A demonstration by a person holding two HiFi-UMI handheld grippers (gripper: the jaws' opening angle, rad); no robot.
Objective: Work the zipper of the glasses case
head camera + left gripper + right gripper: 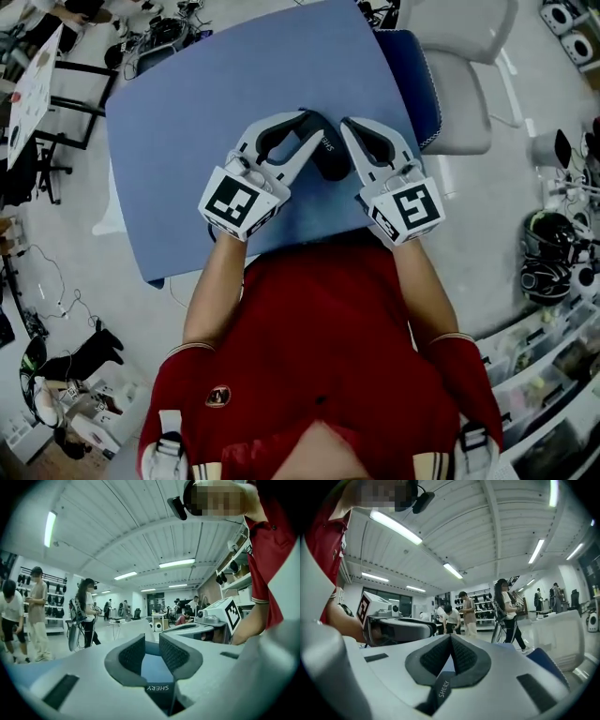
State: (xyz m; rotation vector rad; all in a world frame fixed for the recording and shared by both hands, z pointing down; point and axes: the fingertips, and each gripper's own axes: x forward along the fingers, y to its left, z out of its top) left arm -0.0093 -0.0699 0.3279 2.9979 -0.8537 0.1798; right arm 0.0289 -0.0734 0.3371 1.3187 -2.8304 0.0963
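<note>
**Both grippers at the case, neither gripping**

Glasses case (334, 165) lay dark and oval on the blue table (178, 112), about mid-table and a little toward its right edge. In the head view it sat between the two sets of jaw tips, partly covered by them. Zipper state could not be made out.

Left gripper (151, 643): jaws stood a moderate gap apart, with only a blue surface showing between the ribbed pads (130, 656).

Right gripper (450, 638): jaws closed tip to tip with nothing between them (pads met in a thin seam).

Both gripper views looked out across the room toward standing people (86, 613), not at the case. The person's red shirt (319, 319) was at the table's near edge.
</note>
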